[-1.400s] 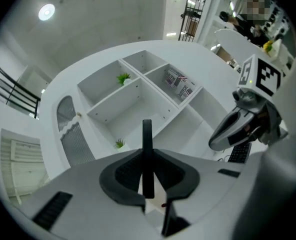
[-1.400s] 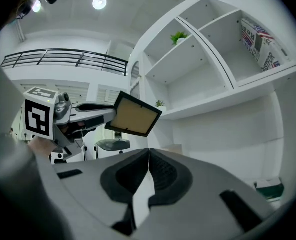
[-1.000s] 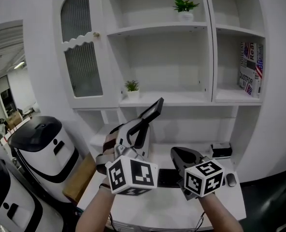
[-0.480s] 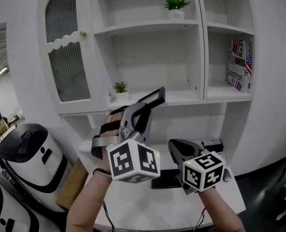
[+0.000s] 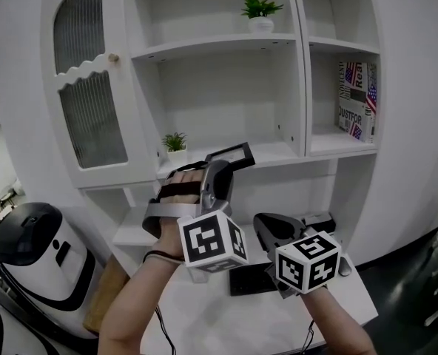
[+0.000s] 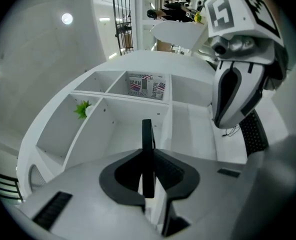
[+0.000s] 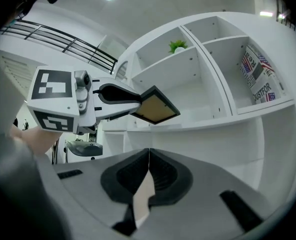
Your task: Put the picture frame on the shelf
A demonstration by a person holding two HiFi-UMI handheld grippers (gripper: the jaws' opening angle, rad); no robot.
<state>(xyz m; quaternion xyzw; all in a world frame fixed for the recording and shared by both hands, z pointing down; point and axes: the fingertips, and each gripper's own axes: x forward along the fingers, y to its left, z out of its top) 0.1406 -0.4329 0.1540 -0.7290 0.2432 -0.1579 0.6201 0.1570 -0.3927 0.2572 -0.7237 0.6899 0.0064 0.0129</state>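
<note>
The picture frame [image 5: 232,156] is black-rimmed with a tan back [image 7: 154,105]. My left gripper [image 5: 220,170] is shut on it and holds it tilted in the air, just in front of the white shelf unit's lower middle shelf [image 5: 271,151]. In the left gripper view the frame [image 6: 147,154] stands edge-on between the jaws. My right gripper [image 5: 267,231] hangs lower and to the right, above the desk, jaws pressed together with nothing between them [image 7: 148,156].
A small potted plant [image 5: 174,142] stands at that shelf's left end; another plant [image 5: 260,9] sits one shelf higher. Books [image 5: 356,102] fill the right bay. A ribbed-glass cabinet door [image 5: 86,102] is at left. On the desk [image 5: 204,309] lie a black tablet [image 5: 252,278] and a mouse [image 5: 343,266].
The view has closed in on the shelf unit. My left gripper has carried the frame up and forward toward the lower middle shelf. The right gripper kept its place beside it.
</note>
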